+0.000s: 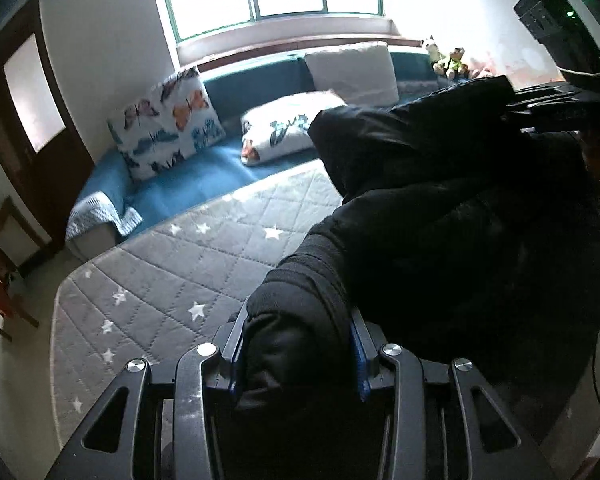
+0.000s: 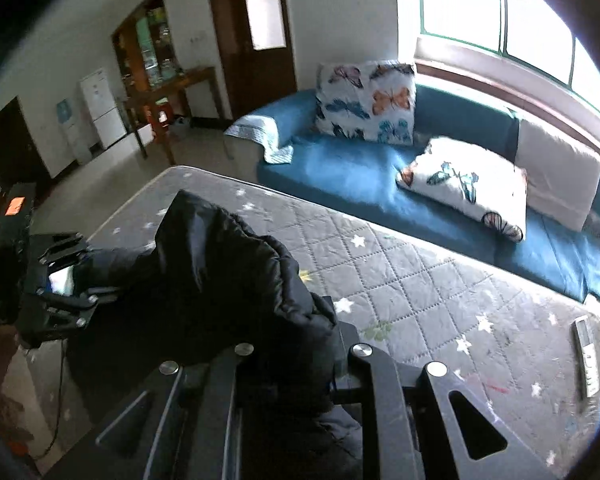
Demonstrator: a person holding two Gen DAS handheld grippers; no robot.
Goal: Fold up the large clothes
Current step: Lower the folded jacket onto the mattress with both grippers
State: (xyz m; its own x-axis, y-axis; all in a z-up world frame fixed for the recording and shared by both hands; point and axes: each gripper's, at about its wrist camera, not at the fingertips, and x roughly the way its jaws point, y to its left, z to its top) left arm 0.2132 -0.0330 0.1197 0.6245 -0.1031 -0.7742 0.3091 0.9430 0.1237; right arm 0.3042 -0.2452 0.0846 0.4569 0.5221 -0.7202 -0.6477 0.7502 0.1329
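the left gripper (image 1: 296, 354) and right gripper (image 2: 288, 364) are each clamping an edge of the black padded jacket (image 1: 452, 220), lifting it above the grey starred mattress (image 1: 204, 256), probably to spread it flat toward twelve o'clock for folding.

— What am I working over?

— A grey quilted mattress (image 2: 420, 280) printed with white stars, pushed up against the blue sofa (image 2: 360, 168).

— What's on it?

— My black jacket (image 2: 228, 280) hangs over the near part. A remote control (image 2: 587, 356) lies flat near the right corner.

— And the sofa?

— Butterfly cushions (image 1: 168, 120) and a plain white one (image 1: 352, 68).
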